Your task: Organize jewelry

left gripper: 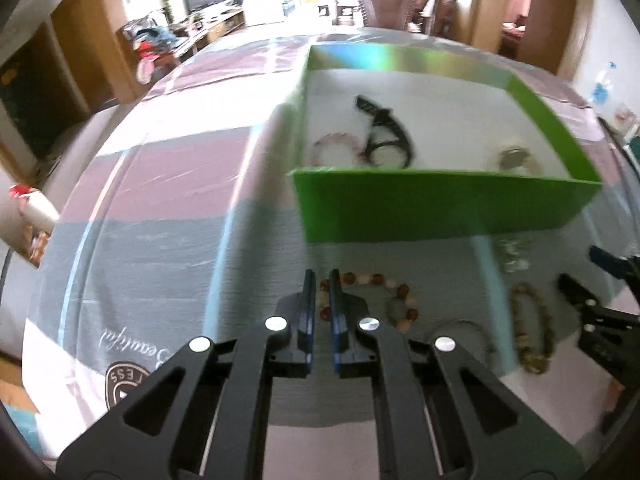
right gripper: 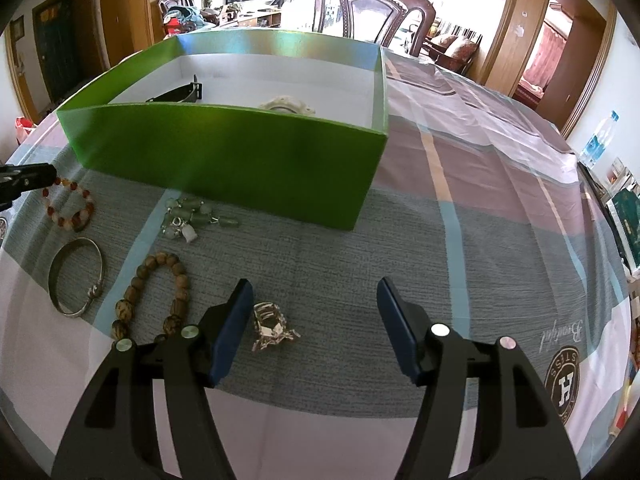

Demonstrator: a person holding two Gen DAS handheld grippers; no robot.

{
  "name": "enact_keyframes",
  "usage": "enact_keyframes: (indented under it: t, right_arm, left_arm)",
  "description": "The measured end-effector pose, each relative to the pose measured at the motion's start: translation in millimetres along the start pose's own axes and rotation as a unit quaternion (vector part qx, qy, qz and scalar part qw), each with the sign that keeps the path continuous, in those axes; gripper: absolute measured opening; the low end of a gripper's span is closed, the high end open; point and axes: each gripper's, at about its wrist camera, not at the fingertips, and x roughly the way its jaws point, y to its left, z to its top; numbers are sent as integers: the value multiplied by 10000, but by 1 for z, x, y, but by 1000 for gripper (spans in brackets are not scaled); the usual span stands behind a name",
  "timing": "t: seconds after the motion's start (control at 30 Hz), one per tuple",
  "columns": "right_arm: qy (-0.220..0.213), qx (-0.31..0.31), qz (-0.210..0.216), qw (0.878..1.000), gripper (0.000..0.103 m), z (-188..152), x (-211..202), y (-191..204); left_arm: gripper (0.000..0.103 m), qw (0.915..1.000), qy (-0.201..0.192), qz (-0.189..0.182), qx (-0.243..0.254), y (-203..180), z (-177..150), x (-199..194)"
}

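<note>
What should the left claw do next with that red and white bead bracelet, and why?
Probably lift it toward the green box. The left claw looks nearly closed over the red and white bead bracelet, which lies on the cloth outside the box, though whether it grips is unclear.

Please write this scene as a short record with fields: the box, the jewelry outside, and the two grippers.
box: green box, open, holding a black strap and a pale bracelet
outside: red-white bead bracelet, silver bangle, brown bead bracelet, green stone piece, small metal piece
left gripper: nearly shut on the red-white bead bracelet
right gripper: open, nothing held
</note>
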Motion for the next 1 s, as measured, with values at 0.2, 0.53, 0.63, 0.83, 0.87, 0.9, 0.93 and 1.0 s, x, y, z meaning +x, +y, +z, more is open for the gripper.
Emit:
enact_keyframes:
  t: [0.2,0.53,0.63,0.83,0.87,0.9,0.93,1.0]
  right_arm:
    - [-8,-66,5,10000,71,-1,0,2]
    - [-27,-96,-12,9999,71,-3,-1,4]
    - [-23,-90,-5,10000,71,-3,-1,4]
    - [-47,-82,53,9999,59,-3,-2,5]
    - [-39,-76,147,9999,46,-3,-3,5]
    - [-36,-72,182,9998,41,-3,-4,6]
    - [-41,-77,186,9998,35,-4,-4,7]
    - [-42,-77,202,9998,30,-4,-5,7]
  left_arm:
    - [27,9998,7,31,185,-3,-10,3]
    - [32,9997,180,24,191,-1,-14,18]
    - [30,9996,115,76,261,-4,-14,17]
    - [9,9993,80,-41,353,-9,-18,14]
    - [9,9992,60,-1,394,-10,-19,13]
    - [9,9991,48,21,413,-12,-20,13]
    - [9,9991,39,37,431,-13,-20,13]
    - [9,9991,38,48,428,-13,-20,13]
